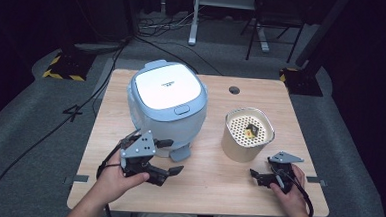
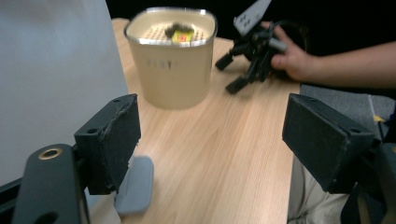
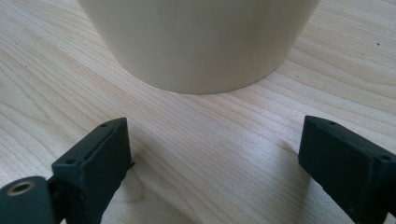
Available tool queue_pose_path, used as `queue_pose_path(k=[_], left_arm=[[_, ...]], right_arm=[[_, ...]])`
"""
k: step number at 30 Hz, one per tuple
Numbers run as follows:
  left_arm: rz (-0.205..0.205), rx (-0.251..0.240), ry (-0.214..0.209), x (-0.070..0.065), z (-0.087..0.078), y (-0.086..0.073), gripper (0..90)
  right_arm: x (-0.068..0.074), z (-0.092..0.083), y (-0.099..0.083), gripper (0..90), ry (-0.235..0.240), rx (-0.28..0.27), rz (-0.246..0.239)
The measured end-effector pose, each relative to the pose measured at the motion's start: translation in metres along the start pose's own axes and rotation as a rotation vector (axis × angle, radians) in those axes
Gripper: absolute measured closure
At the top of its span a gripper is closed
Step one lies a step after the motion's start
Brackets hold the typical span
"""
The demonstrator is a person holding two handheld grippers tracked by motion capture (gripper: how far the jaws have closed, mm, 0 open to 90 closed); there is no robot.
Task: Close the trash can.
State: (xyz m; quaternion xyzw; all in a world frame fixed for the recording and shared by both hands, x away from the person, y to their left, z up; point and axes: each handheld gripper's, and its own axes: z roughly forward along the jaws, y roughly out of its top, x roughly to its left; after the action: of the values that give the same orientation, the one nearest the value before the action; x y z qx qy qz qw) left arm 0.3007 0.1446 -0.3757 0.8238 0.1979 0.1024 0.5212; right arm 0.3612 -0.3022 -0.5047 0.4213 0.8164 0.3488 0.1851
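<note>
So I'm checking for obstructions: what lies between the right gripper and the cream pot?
Nothing: in the right gripper view, bare wooden table runs from the open right gripper to the cream pot.

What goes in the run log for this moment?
left gripper: open, beside rice cooker | right gripper: open, facing cream container | nothing held

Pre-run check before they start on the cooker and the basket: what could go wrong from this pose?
1. The cream basket stands tall and loose on the table; the open right gripper, low beside its base, could shove or tip it, spilling the small yellow-black item inside.
2. The open left gripper sits close to the cooker and its grey front tab; a careless move could knock either.
</note>
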Motion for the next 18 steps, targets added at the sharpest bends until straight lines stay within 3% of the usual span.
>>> queue_pose_path(k=[8, 10, 13, 18], left_arm=[[-0.072, 0.025, 0.026, 0.004, 0.027, -0.05, 18.6], [-0.09, 0.038, 0.053, 0.007, 0.033, -0.061, 18.6], [-0.093, 0.084, 0.128, 0.008, 0.042, -0.075, 18.6], [-0.115, 0.136, 0.137, 0.012, 0.054, -0.093, 19.2]], right_arm=[[0.0, 0.0, 0.0, 9.3, 0.0, 0.0, 0.0], [0.0, 0.0, 0.0, 9.3, 0.0, 0.0, -0.001], [0.0, 0.0, 0.0, 9.3, 0.0, -0.001, -0.001], [0.0, 0.0, 0.0, 9.2, 0.0, -0.001, -0.001]])
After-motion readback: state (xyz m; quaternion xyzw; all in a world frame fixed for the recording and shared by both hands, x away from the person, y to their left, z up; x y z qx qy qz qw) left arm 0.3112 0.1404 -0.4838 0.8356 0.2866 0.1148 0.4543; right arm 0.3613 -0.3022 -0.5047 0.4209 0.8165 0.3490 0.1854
